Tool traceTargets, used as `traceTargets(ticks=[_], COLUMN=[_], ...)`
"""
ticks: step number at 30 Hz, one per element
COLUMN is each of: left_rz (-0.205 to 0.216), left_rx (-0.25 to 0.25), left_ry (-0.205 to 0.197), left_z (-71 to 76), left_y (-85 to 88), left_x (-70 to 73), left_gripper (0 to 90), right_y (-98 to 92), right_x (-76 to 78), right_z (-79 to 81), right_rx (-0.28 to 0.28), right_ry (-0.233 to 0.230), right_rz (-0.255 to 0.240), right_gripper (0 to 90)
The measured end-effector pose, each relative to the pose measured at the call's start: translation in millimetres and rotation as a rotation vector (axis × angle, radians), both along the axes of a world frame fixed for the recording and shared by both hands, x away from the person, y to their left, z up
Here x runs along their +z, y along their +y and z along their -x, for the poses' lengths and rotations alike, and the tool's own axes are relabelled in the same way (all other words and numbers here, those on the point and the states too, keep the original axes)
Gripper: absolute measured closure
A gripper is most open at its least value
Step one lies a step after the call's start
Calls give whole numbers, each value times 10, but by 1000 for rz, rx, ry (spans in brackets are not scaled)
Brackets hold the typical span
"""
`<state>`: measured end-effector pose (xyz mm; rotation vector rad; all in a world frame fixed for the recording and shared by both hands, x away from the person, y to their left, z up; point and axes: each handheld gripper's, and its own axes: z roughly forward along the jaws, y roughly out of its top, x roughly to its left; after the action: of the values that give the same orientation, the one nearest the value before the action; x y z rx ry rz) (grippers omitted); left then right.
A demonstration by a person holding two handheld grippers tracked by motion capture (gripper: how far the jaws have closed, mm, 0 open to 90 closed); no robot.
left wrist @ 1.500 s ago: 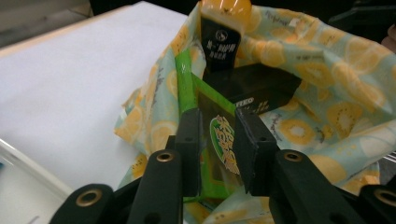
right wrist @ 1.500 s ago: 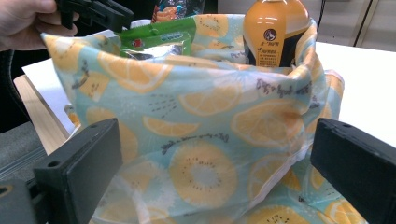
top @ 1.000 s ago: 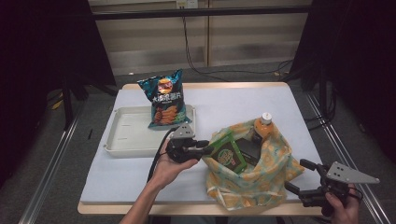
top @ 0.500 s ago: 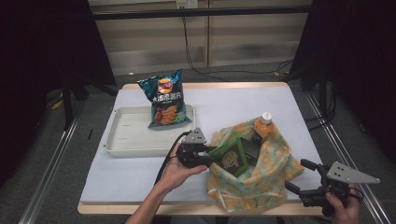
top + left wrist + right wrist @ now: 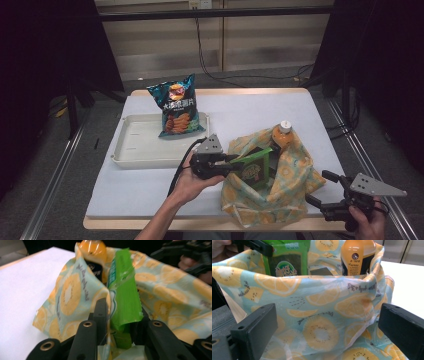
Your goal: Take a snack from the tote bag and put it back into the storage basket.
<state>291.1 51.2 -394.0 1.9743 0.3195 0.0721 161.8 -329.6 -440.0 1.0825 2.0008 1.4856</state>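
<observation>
The left gripper (image 5: 117, 322) pinches a bright green, glossy snack packet (image 5: 123, 297) by its crimped edge, its jaws having just closed further, at frame centre over the lemon-print cloth bag (image 5: 295, 185). The right gripper (image 5: 324, 335), at the lower right, stands spread before the bag.

Left tool (image 5: 234, 162) grips green packet (image 5: 254, 167) in bag (image 5: 295, 180).

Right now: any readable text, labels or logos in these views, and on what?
Chip bag: round brand logo and large white Chinese characters, too blurred to quote.
Green packet: white Chinese characters on its oval, cut off by the bag rim.
Orange bottle: round logo and small print, unreadable.
Fruit-print bag: cursive script, illegible.
</observation>
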Motion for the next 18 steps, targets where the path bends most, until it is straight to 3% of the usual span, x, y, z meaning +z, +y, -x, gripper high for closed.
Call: traceTargets(ticks=[2, 7, 10, 12, 16, 18], left_rz=[-14, -28, -24, -3, 27, -10], left_rx=[-13, -4, -4, 23, 31, 51], left_ry=[-19, 16, 1, -35, -30, -40], left_z=[54, -13, -2, -3, -28, -52], left_y=[-22, -14, 0, 38, 76, 62], left_x=[47, -27, -16, 44, 76, 45], left_gripper=[619, 672, 664, 600, 664, 672], right_y=[7, 14, 6, -1, 6, 8], right_x=[1, 1, -3, -1, -2, -3], right_z=[1, 0, 0, 1, 3, -2], right_rx=[9, 12, 7, 1, 6, 11], right_ry=[-2, -2, 1, 1, 3, 1], right_rz=[-2, 0, -3, -2, -2, -1], right_gripper=[16, 16, 16, 17, 16, 17])
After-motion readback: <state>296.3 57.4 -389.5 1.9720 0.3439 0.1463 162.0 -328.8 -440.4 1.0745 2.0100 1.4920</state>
